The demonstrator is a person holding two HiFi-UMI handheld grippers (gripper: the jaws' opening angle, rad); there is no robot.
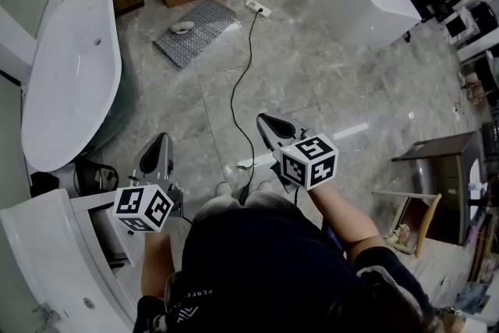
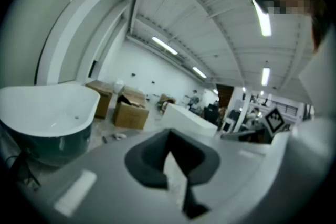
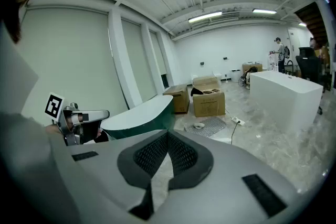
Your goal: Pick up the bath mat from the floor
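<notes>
Approach stage: the grey bath mat (image 1: 209, 26) lies flat on the marble floor (image 1: 312, 90) at eleven o'clock from the standing person, well apart from both tools, with a small pale object (image 1: 183, 27) resting on it. The left gripper (image 1: 158, 148) and right gripper (image 1: 273, 127) are both clenched and empty. The next move likely calls for walking over, stooping and parting the jaws at a mat edge.
</notes>
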